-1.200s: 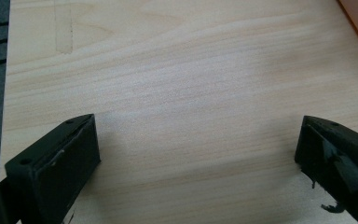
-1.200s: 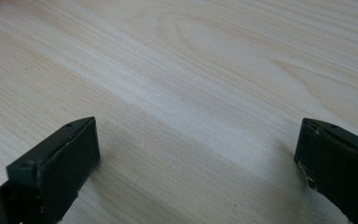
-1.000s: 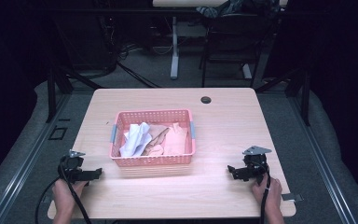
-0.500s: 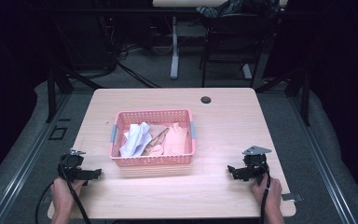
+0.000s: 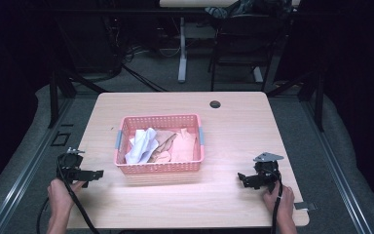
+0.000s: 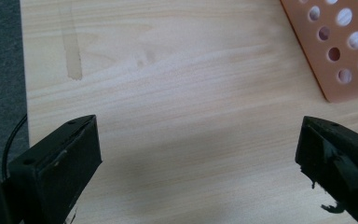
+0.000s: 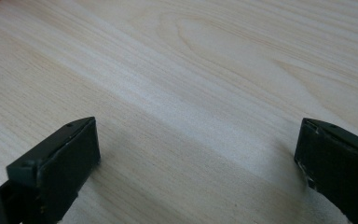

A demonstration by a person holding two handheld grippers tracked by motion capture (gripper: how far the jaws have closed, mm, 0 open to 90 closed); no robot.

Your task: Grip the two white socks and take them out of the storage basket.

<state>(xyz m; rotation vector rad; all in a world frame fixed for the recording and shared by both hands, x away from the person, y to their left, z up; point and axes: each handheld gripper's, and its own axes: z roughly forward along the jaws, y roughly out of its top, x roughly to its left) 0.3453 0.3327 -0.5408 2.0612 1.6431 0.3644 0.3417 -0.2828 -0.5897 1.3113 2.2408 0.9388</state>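
A pink perforated basket (image 5: 126, 124) stands in the middle of the wooden table (image 5: 238, 126). Inside it lie a crumpled white cloth (image 5: 141, 145) and beige or peach cloths (image 5: 180, 145). My left gripper (image 5: 97, 173) rests low over the table's front left, left of the basket, jaws wide apart and empty; its own view catches the basket's corner (image 6: 340, 46) at the upper right. At the front right, my right gripper (image 5: 240, 178) is open too, with bare wood between its jaws (image 7: 196, 135).
A small black round grommet (image 5: 215, 104) sits near the table's far edge. A faint stain (image 6: 73, 46) marks the wood by the left edge. Beyond the table are dark desk legs, cables and a chair on grey floor.
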